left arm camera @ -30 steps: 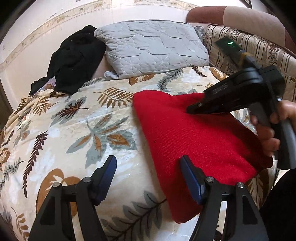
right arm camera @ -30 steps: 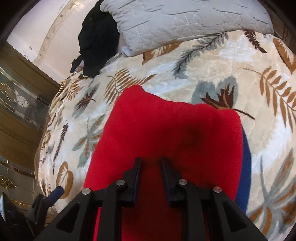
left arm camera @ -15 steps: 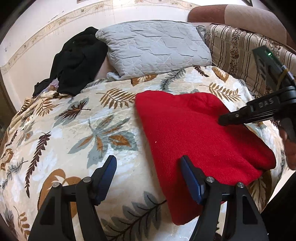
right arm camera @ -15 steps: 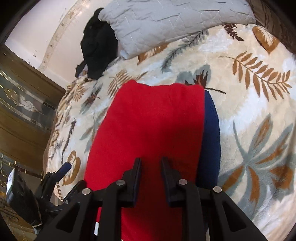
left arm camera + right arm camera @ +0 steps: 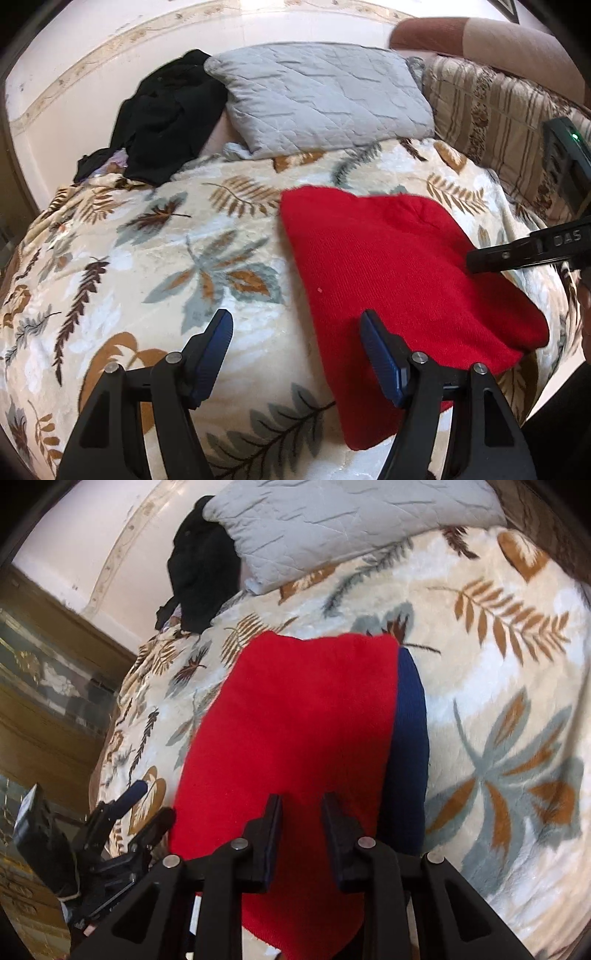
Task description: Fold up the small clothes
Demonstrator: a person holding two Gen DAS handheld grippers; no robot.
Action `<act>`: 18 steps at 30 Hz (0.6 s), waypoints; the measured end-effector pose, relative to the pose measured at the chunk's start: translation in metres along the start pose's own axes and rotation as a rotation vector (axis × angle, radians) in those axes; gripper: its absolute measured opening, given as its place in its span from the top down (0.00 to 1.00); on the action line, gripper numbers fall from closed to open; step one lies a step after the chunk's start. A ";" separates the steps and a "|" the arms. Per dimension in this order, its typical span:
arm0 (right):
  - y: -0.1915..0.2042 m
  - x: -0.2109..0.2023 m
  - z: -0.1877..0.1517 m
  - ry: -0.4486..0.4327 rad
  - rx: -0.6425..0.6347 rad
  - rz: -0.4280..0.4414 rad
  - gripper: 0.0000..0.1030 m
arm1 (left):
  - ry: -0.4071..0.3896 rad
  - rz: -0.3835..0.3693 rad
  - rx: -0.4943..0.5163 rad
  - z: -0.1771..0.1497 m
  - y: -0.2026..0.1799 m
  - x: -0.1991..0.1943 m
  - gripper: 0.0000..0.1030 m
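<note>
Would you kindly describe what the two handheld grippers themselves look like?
Both are matte black plastic frames with silver pivot bolts. The left gripper carries blue ribbed finger pads; the right gripper has darker pads, white "DAS" lettering and a green indicator light.

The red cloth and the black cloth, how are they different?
The red cloth lies flat and smooth in the middle of the leafy blanket; the black cloth is a crumpled heap at the far edge, against the grey pillow. A tool is near the red one, none near the black. Both rest on the bed.
</note>
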State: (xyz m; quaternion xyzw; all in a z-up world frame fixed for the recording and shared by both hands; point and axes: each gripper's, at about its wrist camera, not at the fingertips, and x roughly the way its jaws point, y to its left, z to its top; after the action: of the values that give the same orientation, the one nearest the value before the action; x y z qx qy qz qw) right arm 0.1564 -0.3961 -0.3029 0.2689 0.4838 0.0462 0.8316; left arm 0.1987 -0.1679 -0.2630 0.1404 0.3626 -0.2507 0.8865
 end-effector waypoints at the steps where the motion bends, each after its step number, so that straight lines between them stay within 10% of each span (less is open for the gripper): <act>1: -0.001 -0.005 0.001 -0.010 0.012 0.016 0.74 | -0.018 0.012 -0.009 0.002 0.003 -0.004 0.30; 9: 0.010 -0.059 0.004 -0.296 -0.025 0.053 0.69 | -0.098 0.188 -0.137 0.029 0.042 -0.021 0.19; 11: 0.015 -0.068 0.002 -0.353 -0.044 0.011 0.28 | -0.106 0.204 -0.171 0.031 0.052 -0.025 0.19; 18: 0.024 -0.087 -0.007 -0.442 -0.071 -0.024 0.23 | -0.098 0.248 -0.223 0.032 0.068 -0.032 0.17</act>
State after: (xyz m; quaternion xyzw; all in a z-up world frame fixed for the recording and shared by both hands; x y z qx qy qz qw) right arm 0.1089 -0.4016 -0.2262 0.2371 0.2910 -0.0068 0.9268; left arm 0.2348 -0.1143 -0.2130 0.0724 0.3244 -0.1043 0.9374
